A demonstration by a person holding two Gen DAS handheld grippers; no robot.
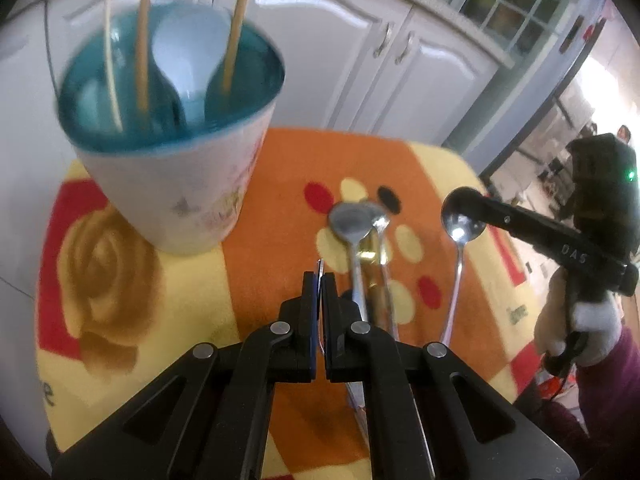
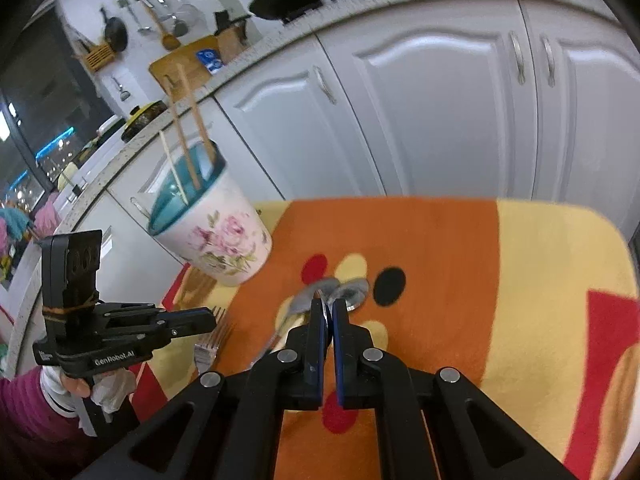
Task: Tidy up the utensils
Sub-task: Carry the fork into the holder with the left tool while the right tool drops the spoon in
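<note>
Left gripper [image 1: 320,280]: jaws clamped on fork [image 2: 210,338] handle.
Right gripper [image 2: 329,308]: jaws clamped on spoon [image 1: 460,232] — lifted.
Cup [image 1: 180,184]: holds chopsticks [image 1: 142,40].

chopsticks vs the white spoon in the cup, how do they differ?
Chopsticks are thin wooden sticks; the white spoon is broad and pale. The chopsticks rise well past the rim of the cup; the white spoon's bowl stays around rim level. Both stand inside the cup.

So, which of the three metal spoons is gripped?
The separate spoon, its bowl clamped by the right gripper; the other two lie touching on the cloth.
</note>
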